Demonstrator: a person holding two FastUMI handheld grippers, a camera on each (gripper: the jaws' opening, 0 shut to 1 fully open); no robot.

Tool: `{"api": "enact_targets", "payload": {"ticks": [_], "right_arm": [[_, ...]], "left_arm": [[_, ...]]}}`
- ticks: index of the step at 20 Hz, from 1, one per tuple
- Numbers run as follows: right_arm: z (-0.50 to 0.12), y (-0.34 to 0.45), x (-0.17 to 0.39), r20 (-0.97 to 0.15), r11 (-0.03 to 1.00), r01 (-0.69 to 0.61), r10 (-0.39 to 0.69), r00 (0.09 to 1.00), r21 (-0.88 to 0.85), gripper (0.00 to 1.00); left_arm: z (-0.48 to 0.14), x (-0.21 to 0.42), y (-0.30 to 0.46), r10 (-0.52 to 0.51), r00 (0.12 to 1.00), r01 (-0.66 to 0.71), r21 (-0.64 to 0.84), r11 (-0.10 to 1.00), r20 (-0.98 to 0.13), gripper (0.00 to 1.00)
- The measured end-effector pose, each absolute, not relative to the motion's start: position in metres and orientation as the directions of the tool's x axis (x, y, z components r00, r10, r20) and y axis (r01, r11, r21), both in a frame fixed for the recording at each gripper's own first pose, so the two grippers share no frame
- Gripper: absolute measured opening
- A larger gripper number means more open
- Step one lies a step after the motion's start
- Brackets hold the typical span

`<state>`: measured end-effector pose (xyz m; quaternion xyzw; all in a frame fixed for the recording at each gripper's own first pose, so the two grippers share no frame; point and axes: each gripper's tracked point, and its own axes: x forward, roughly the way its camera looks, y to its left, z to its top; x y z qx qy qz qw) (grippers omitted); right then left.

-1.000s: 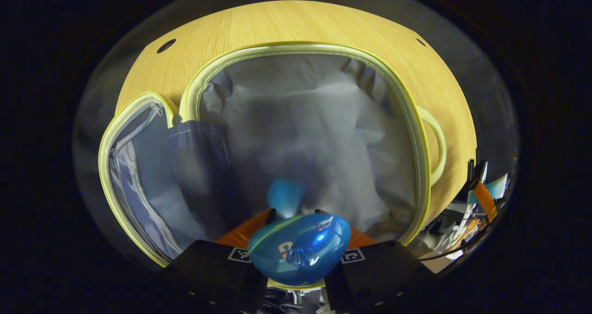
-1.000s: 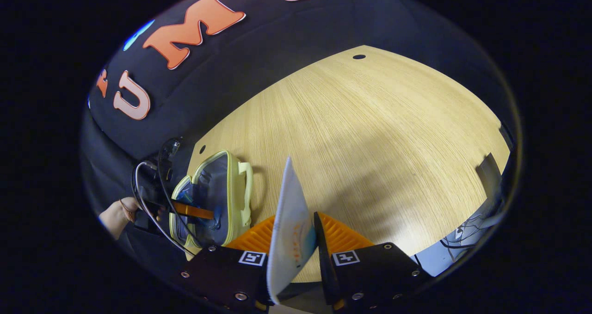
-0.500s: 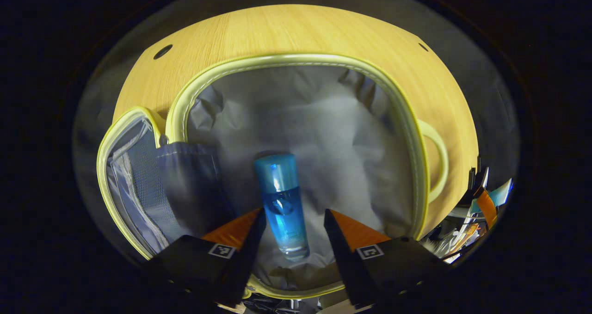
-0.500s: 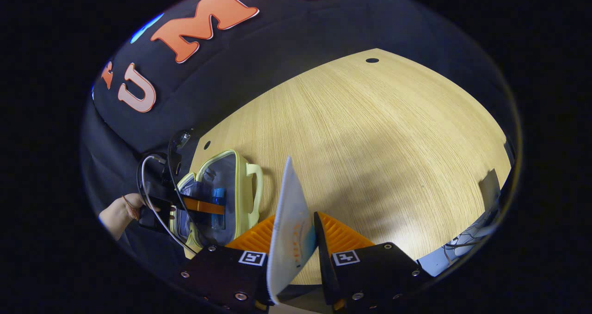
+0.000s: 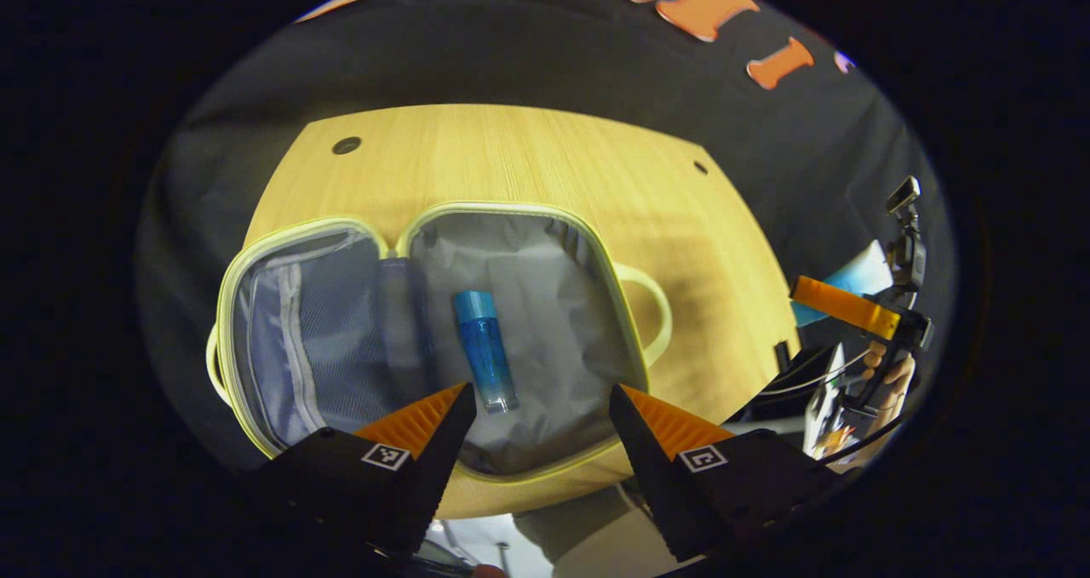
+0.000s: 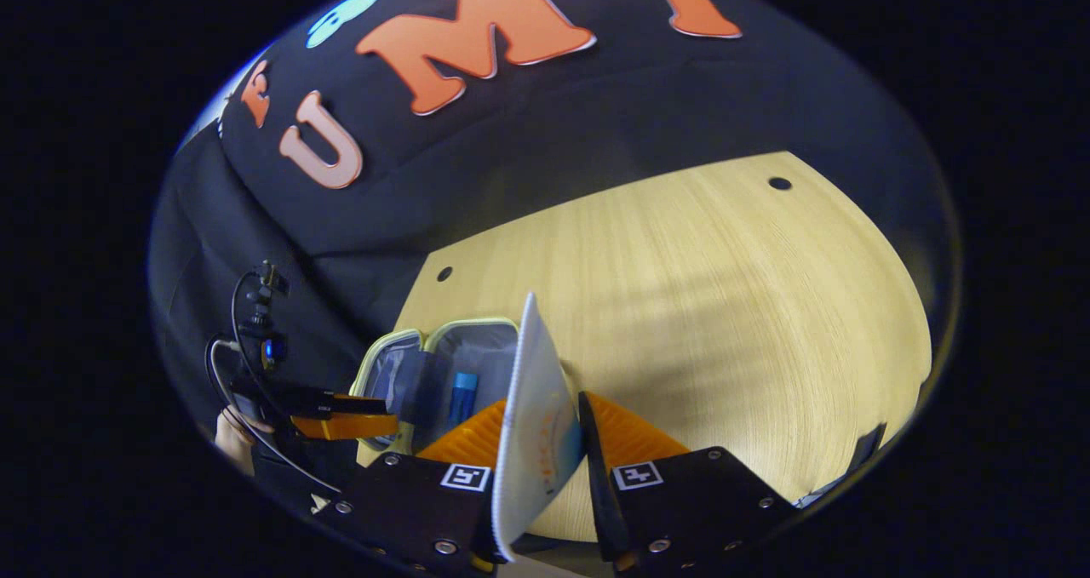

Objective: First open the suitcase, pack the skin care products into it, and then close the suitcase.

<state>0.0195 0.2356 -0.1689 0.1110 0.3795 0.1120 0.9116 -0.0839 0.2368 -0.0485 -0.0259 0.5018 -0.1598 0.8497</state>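
Suitcase (image 5: 545, 306) lies open ahead of the left gripper (image 5: 538, 408), whose jaws stand wide apart, empty; blue bottle (image 5: 485, 350) rests inside, just beyond them. Right gripper (image 6: 545, 442) pinches a flat white sachet (image 6: 532, 425), suitcase off to its left. Advice: carry the sachet over the lined half and release low beside the bottle.

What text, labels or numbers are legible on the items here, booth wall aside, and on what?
No text is legible.
Orange print on the white packet: too blurred to read.
On the blue bottle: nothing readable, too small.
On the square coded markers: patterns, no words.
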Motion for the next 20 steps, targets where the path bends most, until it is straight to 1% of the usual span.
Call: {"api": "enact_targets", "payload": {"ticks": [2, 5, 7, 10, 12, 13, 14, 16, 19, 20], "right_arm": [[-0.160, 0.267, 0.034, -0.681, 0.943, -0.202, 0.332, 0.653, 0.266, 0.38], [-0.165, 0.320, 0.044, -0.724, 0.914, -0.279, 0.405, 0.558, 0.296, 0.38], [-0.185, 0.344, 0.049, -0.773, 0.908, -0.321, 0.403, 0.489, 0.270, 0.38], [-0.220, 0.374, 0.045, -0.844, 0.898, -0.370, 0.381, 0.377, 0.240, 0.39], [-0.248, 0.382, 0.046, -0.886, 0.899, -0.373, 0.352, 0.302, 0.230, 0.39], [-0.263, 0.382, 0.047, -0.908, 0.908, -0.362, 0.320, 0.271, 0.212, 0.43], [-0.277, 0.384, 0.045, -0.924, 0.913, -0.349, 0.301, 0.236, 0.209, 0.39], [-0.301, 0.383, 0.045, -0.946, 0.927, -0.318, 0.265, 0.188, 0.197, 0.38], [-0.337, 0.382, 0.045, -0.966, 0.945, -0.274, 0.221, 0.137, 0.178, 0.39], [-0.346, 0.379, 0.048, -0.970, 0.951, -0.262, 0.205, 0.131, 0.165, 0.34]], "left_arm": [[-0.035, -0.104, 0.277, -0.260, 0.511, 0.194, -0.184, 0.964, -0.820, 0.98], [-0.021, -0.134, 0.341, -0.177, 0.571, 0.110, -0.139, 0.984, -0.802, 0.99], [-0.018, -0.159, 0.376, -0.128, 0.585, 0.048, -0.123, 0.991, -0.801, 0.98], [-0.022, -0.185, 0.425, -0.092, 0.591, -0.040, -0.143, 0.989, -0.801, 0.98], [-0.030, -0.198, 0.450, -0.063, 0.595, -0.112, -0.160, 0.981, -0.801, 0.98], [-0.032, -0.205, 0.463, -0.043, 0.596, -0.137, -0.154, 0.979, -0.802, 0.99], [-0.032, -0.214, 0.473, -0.020, 0.596, -0.157, -0.141, 0.977, -0.803, 0.98], [-0.035, -0.227, 0.489, 0.017, 0.587, -0.193, -0.119, 0.974, -0.810, 0.98], [-0.046, -0.246, 0.497, 0.023, 0.568, -0.235, -0.136, 0.962, -0.823, 0.98], [-0.049, -0.250, 0.499, 0.023, 0.561, -0.249, -0.143, 0.958, -0.827, 0.98]]}}
